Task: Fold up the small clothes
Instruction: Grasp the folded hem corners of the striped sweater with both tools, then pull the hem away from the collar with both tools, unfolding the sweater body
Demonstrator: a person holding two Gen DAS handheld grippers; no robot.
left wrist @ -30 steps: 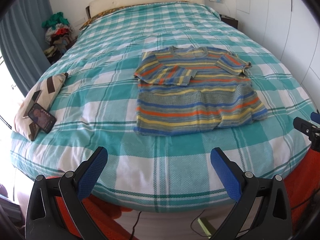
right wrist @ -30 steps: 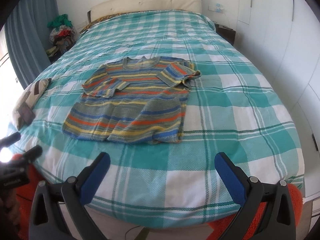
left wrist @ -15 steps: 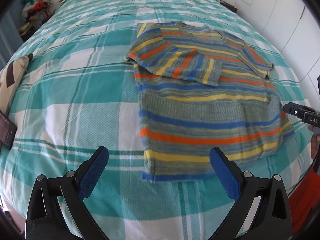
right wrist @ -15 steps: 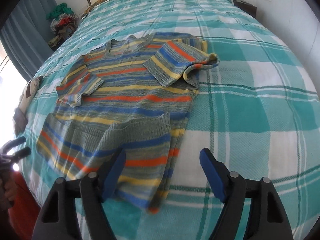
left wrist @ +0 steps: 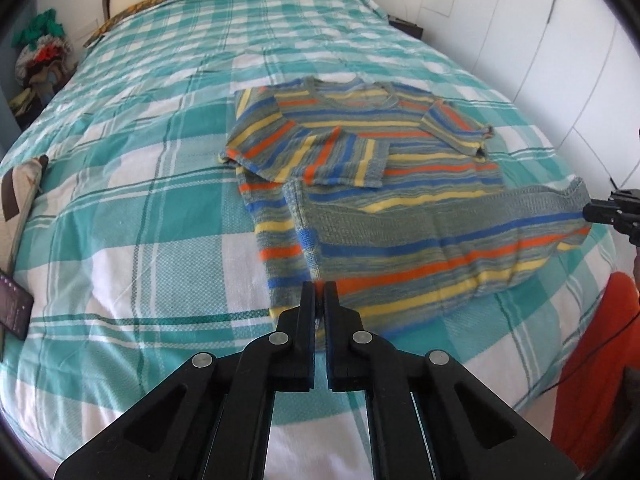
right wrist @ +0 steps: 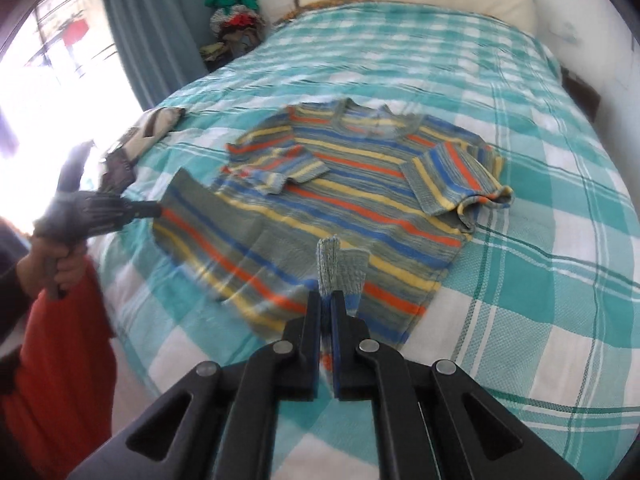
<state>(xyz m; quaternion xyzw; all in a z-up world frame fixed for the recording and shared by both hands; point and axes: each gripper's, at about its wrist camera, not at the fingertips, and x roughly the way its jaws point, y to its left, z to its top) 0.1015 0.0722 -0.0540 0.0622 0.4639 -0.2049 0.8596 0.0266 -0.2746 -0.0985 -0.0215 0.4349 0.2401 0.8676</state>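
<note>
Left gripper [left wrist: 319, 286] and right gripper [right wrist: 326, 294] each clenching the striped sweater's [left wrist: 400, 184] near hem, lifting it off the bed [left wrist: 140, 220].

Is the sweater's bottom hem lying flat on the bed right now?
No, both tongs, left and right, pinch the sweater hem off the bed.

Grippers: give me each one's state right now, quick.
Left gripper: closed, fingers pinching the striped sweater at its hem corner.
Right gripper: closed, holding the sweater's other hem corner.
</note>
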